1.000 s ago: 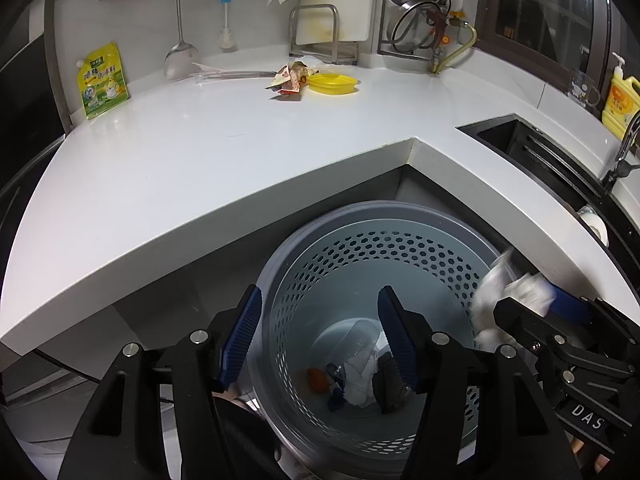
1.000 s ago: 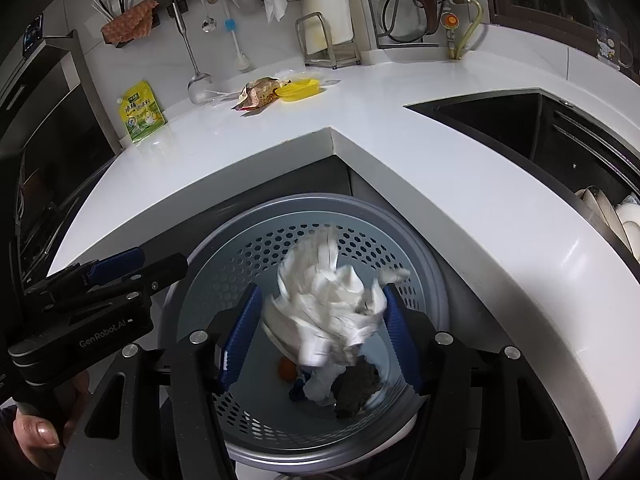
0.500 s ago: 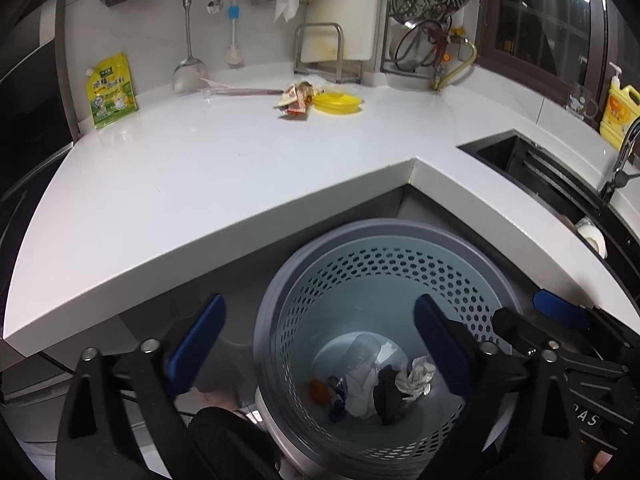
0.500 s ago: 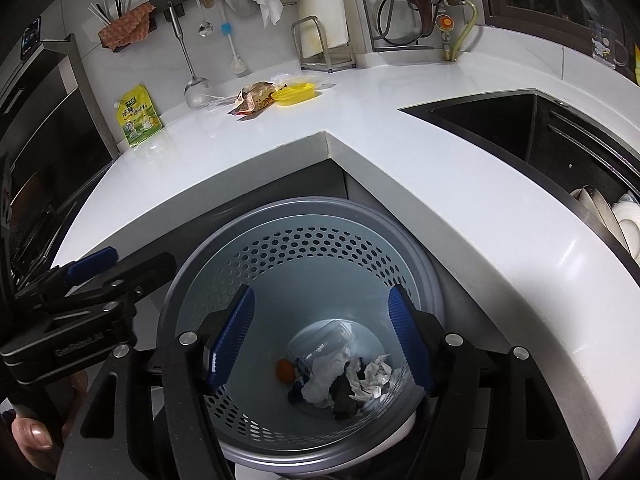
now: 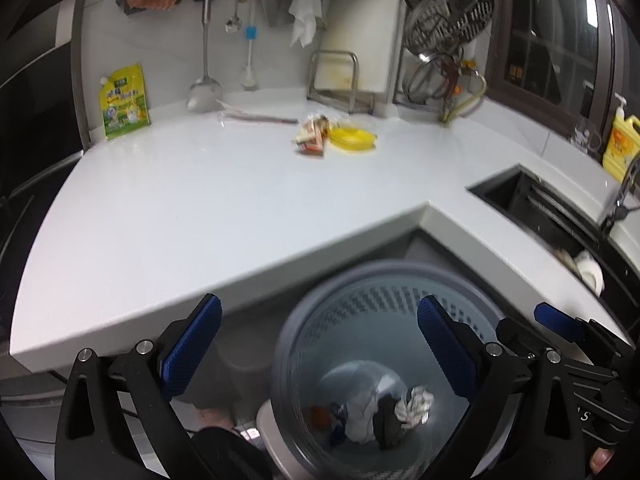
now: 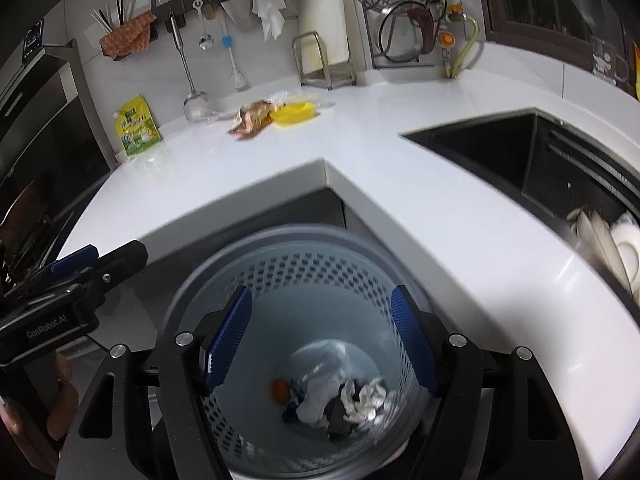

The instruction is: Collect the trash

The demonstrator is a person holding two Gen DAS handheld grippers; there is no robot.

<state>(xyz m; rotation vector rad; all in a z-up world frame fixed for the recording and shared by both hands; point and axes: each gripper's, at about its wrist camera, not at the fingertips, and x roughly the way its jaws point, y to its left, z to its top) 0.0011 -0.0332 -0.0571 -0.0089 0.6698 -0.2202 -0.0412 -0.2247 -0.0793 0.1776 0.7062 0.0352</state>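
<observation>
Left gripper (image 5: 318, 350): I see my jaws spread as wide as they go and opening a last bit, with nothing between the blue pads. The left pad sits outside the bin's rim; the right pad hangs over the bin mouth.
Right gripper (image 6: 322, 338): my jaws are wide and opening, nothing gripped. Both blue pads hang inside the rim, over the bin's mouth.
Trash bin (image 6: 304, 268): a grey perforated bin on the floor, tucked into the inner corner of the white counter (image 6: 400, 184), directly below both grippers.
Crumpled paper (image 6: 370, 398): it lies at the bottom of the bin, well below my right fingers and towards the right-hand pad. In the left view it lies just left of the right pad (image 5: 416, 402).
Paper's axis: it is a rough ball, so I cannot give it a long axis or a facing.
Other trash in bin: a white plastic piece (image 6: 320, 392), something dark beside the paper and a small orange bit (image 6: 280, 390) to the left, all touching in one heap.
Wrapper (image 5: 312, 140): it lies far back on the counter, well apart from both grippers, touching a yellow dish (image 5: 352, 138). Its long axis seems to run away from me towards the wall, though blur makes me unsure.
Person: fingers show on the left gripper's handle, at the edge of the right view (image 6: 60, 392).
</observation>
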